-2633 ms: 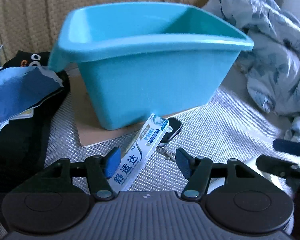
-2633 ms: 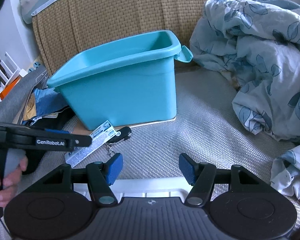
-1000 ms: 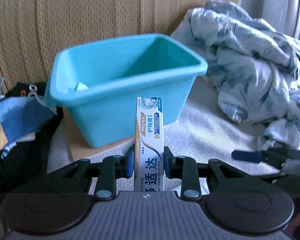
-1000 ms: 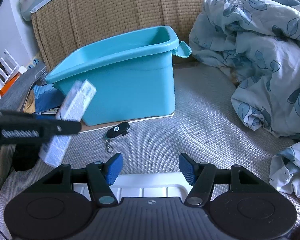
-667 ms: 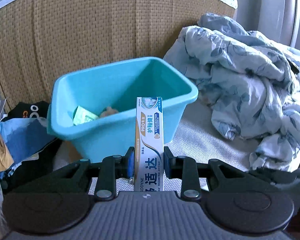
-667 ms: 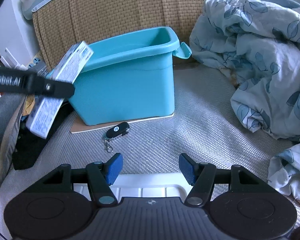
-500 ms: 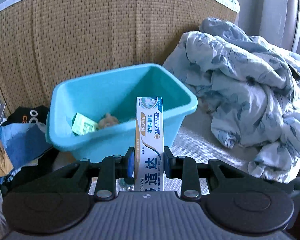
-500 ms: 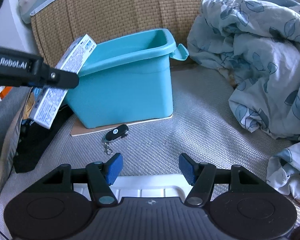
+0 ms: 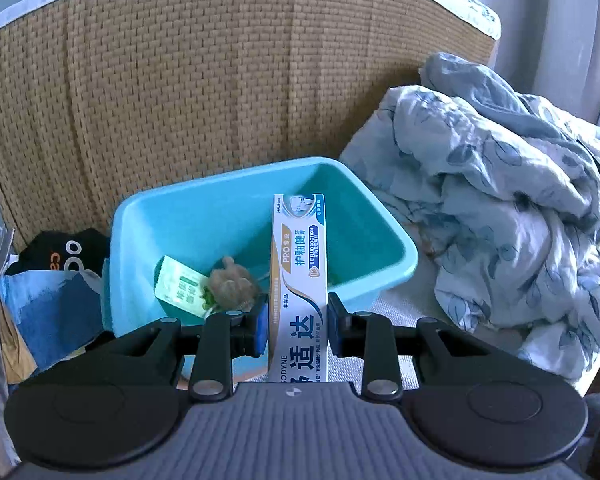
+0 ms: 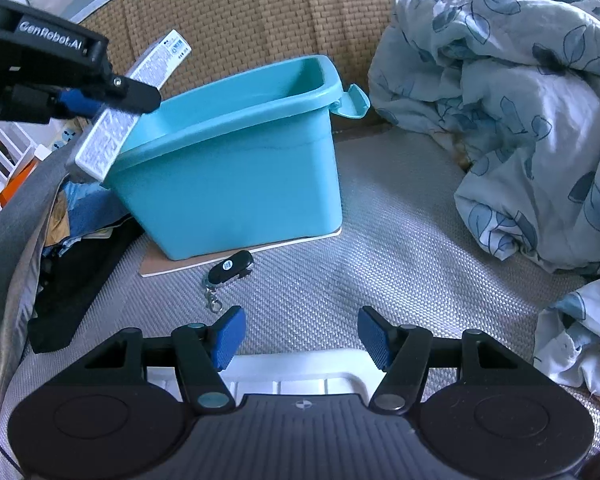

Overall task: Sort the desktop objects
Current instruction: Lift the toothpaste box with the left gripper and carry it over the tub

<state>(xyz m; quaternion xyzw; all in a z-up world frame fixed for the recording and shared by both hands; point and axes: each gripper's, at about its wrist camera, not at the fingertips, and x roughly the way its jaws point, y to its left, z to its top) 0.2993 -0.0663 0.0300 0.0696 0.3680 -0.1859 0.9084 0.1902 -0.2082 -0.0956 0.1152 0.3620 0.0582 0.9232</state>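
My left gripper (image 9: 298,330) is shut on a white and blue toothpaste box (image 9: 299,264), which stands upright between the blue pads. It hangs above the near left side of a turquoise plastic bin (image 9: 384,236). Inside the bin lie a pale green packet (image 9: 180,286) and a small tan fuzzy thing (image 9: 232,282). In the right wrist view the same box (image 10: 116,132) and the left gripper (image 10: 100,98) show at the bin's (image 10: 236,184) left rim. My right gripper (image 10: 298,336) is open and holds nothing, low over the grey mat. A black key fob (image 10: 232,268) lies in front of the bin.
A rumpled blue leaf-print blanket (image 10: 520,120) fills the right side. A woven tan backrest (image 9: 220,92) stands behind the bin. Dark clothes and blue papers (image 9: 52,304) pile up left of the bin. A white tray edge (image 10: 292,376) lies under my right gripper.
My left gripper closed on the toothpaste box, lifted it off the mat and carried it up over the bin's left rim. The right gripper has stayed put and open.
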